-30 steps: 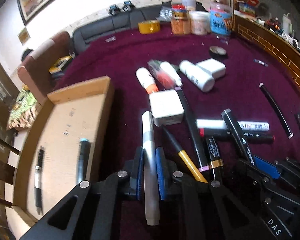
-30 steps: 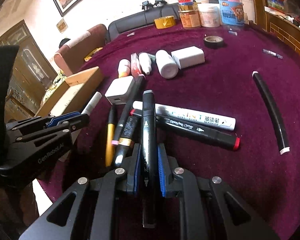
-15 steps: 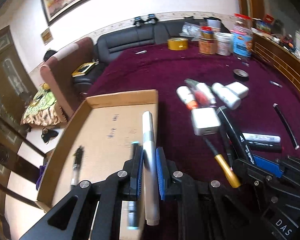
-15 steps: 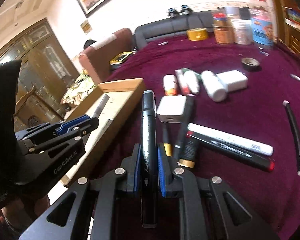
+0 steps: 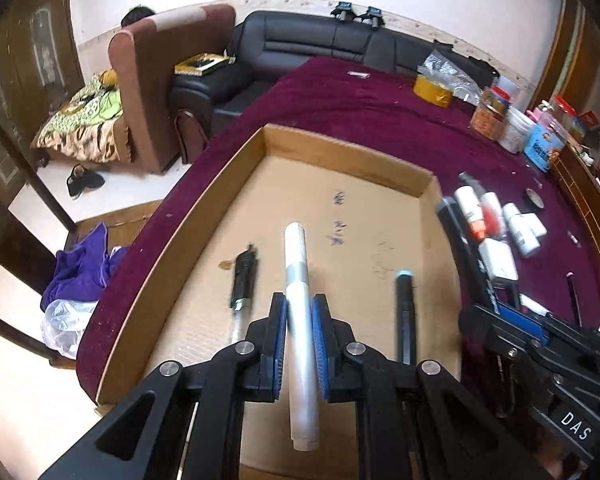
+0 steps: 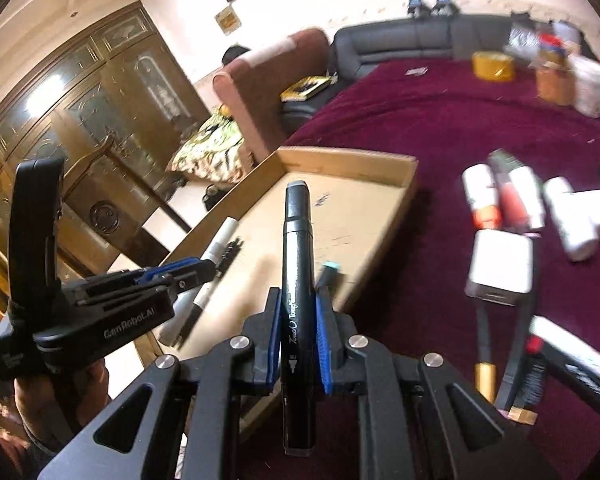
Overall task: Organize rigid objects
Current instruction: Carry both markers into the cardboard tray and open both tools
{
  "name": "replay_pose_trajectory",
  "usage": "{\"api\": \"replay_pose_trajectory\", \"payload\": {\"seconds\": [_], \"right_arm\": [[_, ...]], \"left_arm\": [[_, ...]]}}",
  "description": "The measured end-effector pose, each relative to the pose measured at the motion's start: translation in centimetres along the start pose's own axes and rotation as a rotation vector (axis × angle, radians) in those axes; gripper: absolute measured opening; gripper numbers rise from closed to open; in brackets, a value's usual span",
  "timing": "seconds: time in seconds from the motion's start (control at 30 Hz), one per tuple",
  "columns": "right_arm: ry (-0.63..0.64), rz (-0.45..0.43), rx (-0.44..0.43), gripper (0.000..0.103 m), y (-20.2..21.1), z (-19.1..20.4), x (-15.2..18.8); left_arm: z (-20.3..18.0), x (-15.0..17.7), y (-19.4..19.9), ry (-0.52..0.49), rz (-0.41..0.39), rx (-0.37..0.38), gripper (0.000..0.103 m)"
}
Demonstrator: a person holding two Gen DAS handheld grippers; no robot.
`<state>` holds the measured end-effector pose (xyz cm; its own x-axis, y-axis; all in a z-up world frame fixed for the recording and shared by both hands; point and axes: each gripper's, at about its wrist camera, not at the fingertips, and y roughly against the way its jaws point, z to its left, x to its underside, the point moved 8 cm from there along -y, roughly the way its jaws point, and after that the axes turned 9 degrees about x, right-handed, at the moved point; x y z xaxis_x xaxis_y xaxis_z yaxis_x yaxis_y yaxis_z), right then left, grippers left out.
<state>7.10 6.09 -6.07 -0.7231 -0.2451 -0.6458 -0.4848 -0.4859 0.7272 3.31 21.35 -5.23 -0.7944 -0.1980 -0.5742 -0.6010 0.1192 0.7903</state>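
Note:
My left gripper (image 5: 299, 316) is shut on a white and silver marker (image 5: 298, 280), held over the floor of a shallow cardboard box (image 5: 340, 152). Two dark pens lie in that box: one (image 5: 242, 284) left of the marker, one with a teal tip (image 5: 405, 312) to its right. My right gripper (image 6: 298, 312) is shut on a black marker (image 6: 297, 264), which pokes out over the box's (image 6: 348, 160) right side. The left gripper (image 6: 172, 276) with its white marker (image 6: 216, 248) shows at the left of the right wrist view; the right gripper (image 5: 516, 320) shows at the right of the left wrist view.
On the maroon tablecloth (image 6: 440, 120) right of the box lie a white adapter (image 6: 500, 268), small white bottles (image 6: 480, 196), a yellow-ended pen (image 6: 484, 360) and more markers (image 6: 572, 364). Jars (image 5: 492, 116) and yellow tape (image 5: 432, 88) stand at the far edge. A sofa (image 5: 300, 52) lies beyond.
Both grippers have swung left from the pile of markers to the cardboard box, each still gripping its marker. The left one now hangs over the box floor, between the two pens.

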Motion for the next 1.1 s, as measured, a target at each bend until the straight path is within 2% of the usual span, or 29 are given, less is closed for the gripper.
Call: {"api": "replay_pose_trajectory", "payload": {"seconds": [0.13, 0.3, 0.43, 0.6, 0.77, 0.83, 0.9, 0.93, 0.97, 1.0, 1.03, 1.1], "right_arm": [[0.007, 0.036, -0.010, 0.015, -2.6, 1.2, -1.1], [0.039, 0.061, 0.020, 0.015, -5.1, 2.3, -2.9], [0.043, 0.123, 0.019, 0.015, -6.9, 2.8, -2.4], [0.077, 0.139, 0.089, 0.015, -8.1, 3.3, -1.8], [0.100, 0.150, 0.121, 0.016, -8.4, 3.5, -1.3], [0.100, 0.153, 0.107, 0.019, -8.3, 3.5, -1.3], [0.107, 0.146, 0.072, 0.029, -7.8, 3.8, -1.3], [0.112, 0.125, 0.059, 0.034, -7.3, 4.0, -1.4], [0.119, 0.089, 0.059, 0.050, -6.5, 3.8, -1.6], [0.121, 0.043, 0.072, 0.069, -5.7, 3.6, -1.9], [0.119, -0.017, 0.091, 0.074, -4.6, 3.2, -2.1], [0.112, -0.100, 0.100, 0.077, -2.6, 2.5, -2.3]], "left_arm": [[0.1, 0.8, -1.5, 0.004, 0.051, 0.051, 0.013], [0.5, 1.5, -2.6, -0.007, 0.078, 0.022, 0.013], [0.9, 1.9, -3.1, -0.001, 0.087, 0.011, 0.013], [1.3, 2.0, -3.2, 0.000, 0.086, 0.003, 0.013], [1.3, 1.9, -3.2, -0.006, 0.077, -0.003, 0.013], [1.4, 1.9, -3.2, -0.012, 0.075, -0.007, 0.015], [1.2, 1.9, -3.2, -0.018, 0.072, 0.000, 0.031], [1.1, 1.9, -3.1, -0.022, 0.070, 0.005, 0.048], [0.9, 1.9, -3.0, -0.024, 0.064, 0.012, 0.065], [0.8, 1.9, -2.7, -0.026, 0.049, 0.012, 0.073], [0.7, 1.9, -2.4, -0.028, 0.034, 0.009, 0.079], [0.5, 1.8, -2.0, -0.038, 0.015, 0.003, 0.079]]}}
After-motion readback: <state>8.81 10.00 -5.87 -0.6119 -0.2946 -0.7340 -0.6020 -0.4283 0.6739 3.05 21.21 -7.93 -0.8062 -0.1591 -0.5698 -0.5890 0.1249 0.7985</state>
